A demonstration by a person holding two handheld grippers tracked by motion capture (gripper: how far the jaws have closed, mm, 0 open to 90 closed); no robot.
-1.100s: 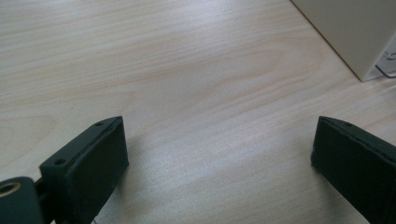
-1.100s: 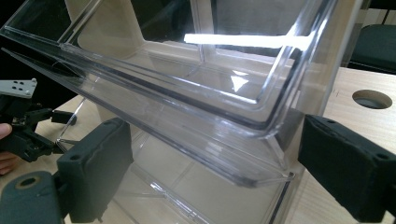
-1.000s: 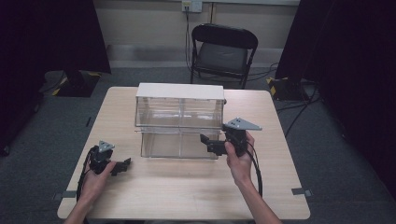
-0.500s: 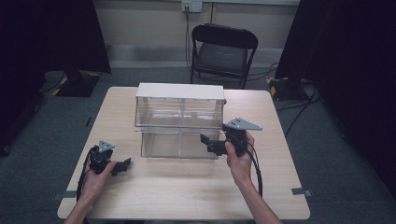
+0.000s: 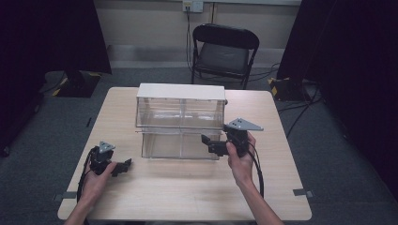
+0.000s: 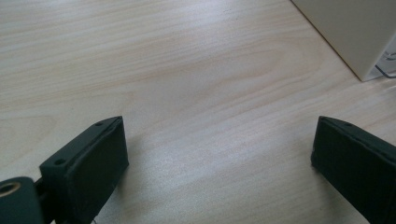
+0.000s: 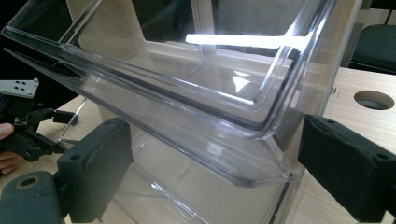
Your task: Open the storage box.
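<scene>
A clear plastic drawer cabinet (image 5: pixel 180 117) with a white top stands mid-table. Its lower drawer (image 5: pixel 180 146) sits forward of the upper tier. My right gripper (image 5: pixel 211 143) is open at that drawer's front right corner. In the right gripper view the jaws of my right gripper (image 7: pixel 210 154) straddle the drawer's clear rim (image 7: pixel 196 116), apart from it. My left gripper (image 5: pixel 123 167) rests low over the table's front left and is open. In the left gripper view my left gripper (image 6: pixel 219 135) has bare wood between its jaws, and the cabinet's white corner (image 6: pixel 355 32) lies ahead to the right.
The light wooden table (image 5: pixel 187 192) has a round cable hole (image 7: pixel 373 99) beyond the cabinet. A black folding chair (image 5: pixel 224 49) stands behind the table. Dark curtains hang on both sides. Cables trail from both grippers toward the front edge.
</scene>
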